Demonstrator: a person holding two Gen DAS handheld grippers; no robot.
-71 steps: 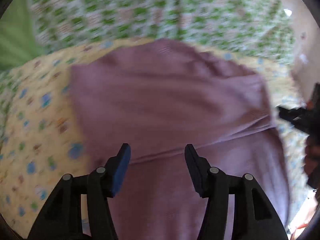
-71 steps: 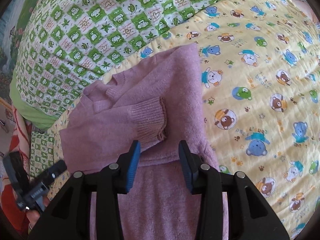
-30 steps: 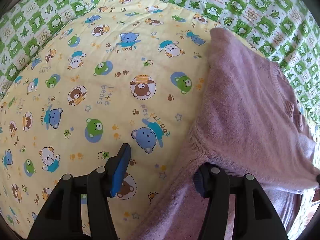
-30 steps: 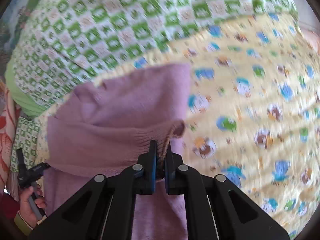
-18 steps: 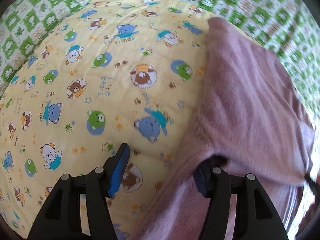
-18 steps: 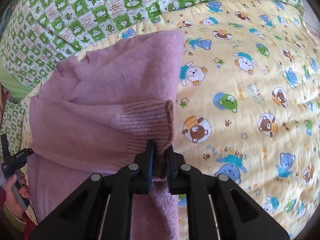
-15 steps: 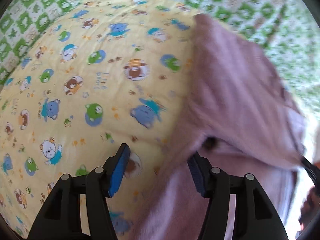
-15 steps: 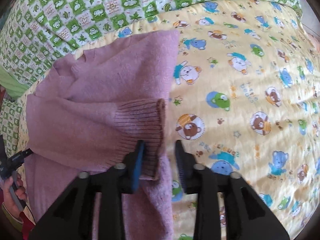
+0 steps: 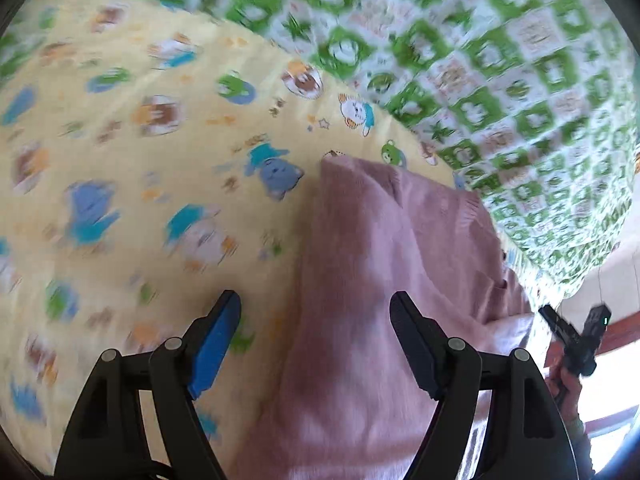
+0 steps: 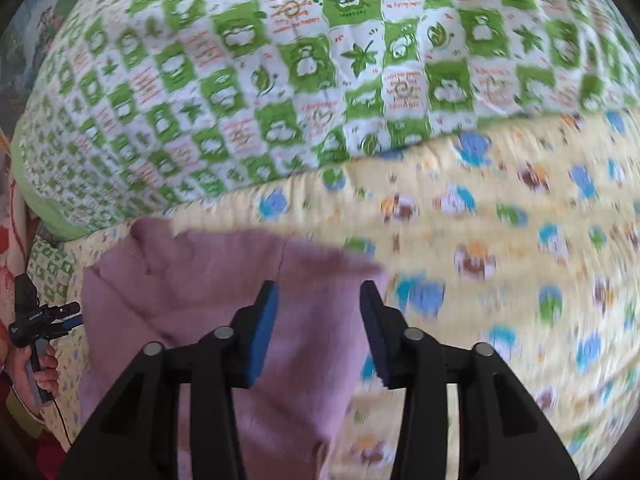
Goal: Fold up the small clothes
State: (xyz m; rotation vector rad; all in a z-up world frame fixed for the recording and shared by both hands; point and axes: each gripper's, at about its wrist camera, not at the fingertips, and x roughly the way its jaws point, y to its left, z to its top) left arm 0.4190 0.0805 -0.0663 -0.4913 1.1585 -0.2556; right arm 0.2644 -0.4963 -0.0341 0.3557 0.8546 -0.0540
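A small purple knit sweater (image 9: pixel 384 280) lies on a yellow quilt with cartoon bears (image 9: pixel 140 168), its sleeves folded across the body. My left gripper (image 9: pixel 316 328) is open and empty, its fingers straddling the sweater's left edge from above. In the right wrist view the sweater (image 10: pixel 224 280) lies at lower left. My right gripper (image 10: pixel 316 324) is open and empty over the sweater's right edge. Each gripper also shows at the edge of the other's view: the right gripper (image 9: pixel 576 340) and the left gripper (image 10: pixel 36 316). Both views are motion-blurred.
A green-and-white checked quilt (image 10: pixel 320 60) lies bunched behind the yellow one and also shows in the left wrist view (image 9: pixel 500 72). A red patterned cloth (image 10: pixel 12 216) shows at the far left edge.
My right gripper has let go of the sleeve cuff, opened and drawn back over the sweater. My left gripper stayed open and swung right, so the sweater now lies between its fingers.
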